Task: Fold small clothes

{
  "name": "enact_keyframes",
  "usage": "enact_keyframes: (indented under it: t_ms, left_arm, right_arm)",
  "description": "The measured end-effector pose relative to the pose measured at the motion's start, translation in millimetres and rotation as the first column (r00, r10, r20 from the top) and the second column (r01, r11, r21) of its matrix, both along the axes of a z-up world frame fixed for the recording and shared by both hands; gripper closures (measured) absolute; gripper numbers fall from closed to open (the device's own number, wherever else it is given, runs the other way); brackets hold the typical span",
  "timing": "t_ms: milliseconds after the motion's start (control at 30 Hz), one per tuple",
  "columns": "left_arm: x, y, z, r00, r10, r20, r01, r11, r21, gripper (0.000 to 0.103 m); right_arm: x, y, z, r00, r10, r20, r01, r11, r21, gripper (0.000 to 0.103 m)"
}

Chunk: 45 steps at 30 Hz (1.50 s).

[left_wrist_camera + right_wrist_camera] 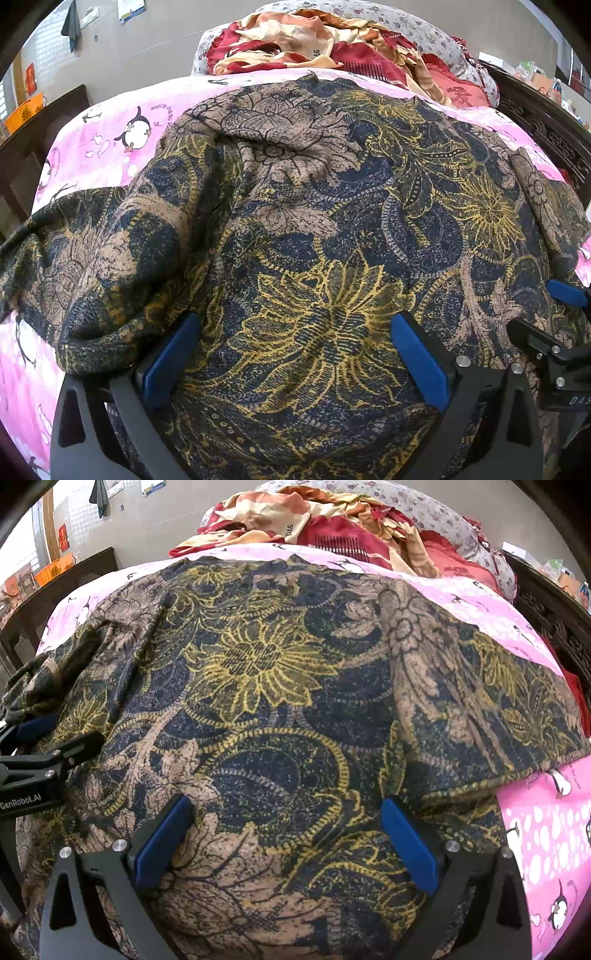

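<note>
Lying spread across a pink penguin-print bedsheet (103, 147), a dark floral garment (314, 229) patterned in navy, tan and yellow fills most of both wrist views. The left gripper (295, 332) hovers over the garment with its blue-padded fingers (173, 354) spread wide apart, cloth showing between them but nothing gripped. The right gripper (284, 819) sits just beside it to the right, its blue fingers (406, 845) likewise wide open over the fabric, holding nothing. To the left gripper's left, the garment bunches into a rumpled sleeve-like fold (92, 258). Ahead of both grippers, beyond the garment's far edge, a heap of red and cream bedding (314, 520) is piled.
</note>
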<state>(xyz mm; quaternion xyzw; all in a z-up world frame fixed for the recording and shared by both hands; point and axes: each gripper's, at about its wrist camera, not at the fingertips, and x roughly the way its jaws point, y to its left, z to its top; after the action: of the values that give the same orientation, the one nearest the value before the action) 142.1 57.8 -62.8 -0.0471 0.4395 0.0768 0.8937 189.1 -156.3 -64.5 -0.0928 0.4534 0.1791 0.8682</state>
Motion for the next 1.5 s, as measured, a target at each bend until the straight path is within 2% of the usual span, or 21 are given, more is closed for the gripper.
enact_keyframes:
  t_ms: [400,700,1500]
  left_arm:
    - [-11,-3,-1,0.996,-0.088,-0.001,0.088,0.996,-0.006,0.016]
    - [-34,-5,0,0.997,-0.076,0.003,0.076,0.997,-0.002,0.016]
    - [-25,-4,1,0.998,-0.065,-0.002,0.065,0.998,-0.01,0.016]
  right_arm:
    - [-16,-9,10,0.998,0.059,-0.004,-0.059,0.998,0.001,0.0]
    - [-26,-15,10,0.996,0.087,0.001,-0.087,0.996,-0.002,0.0]
    - [-20,-17,10,0.996,0.087,0.007,-0.088,0.996,0.024,0.0]
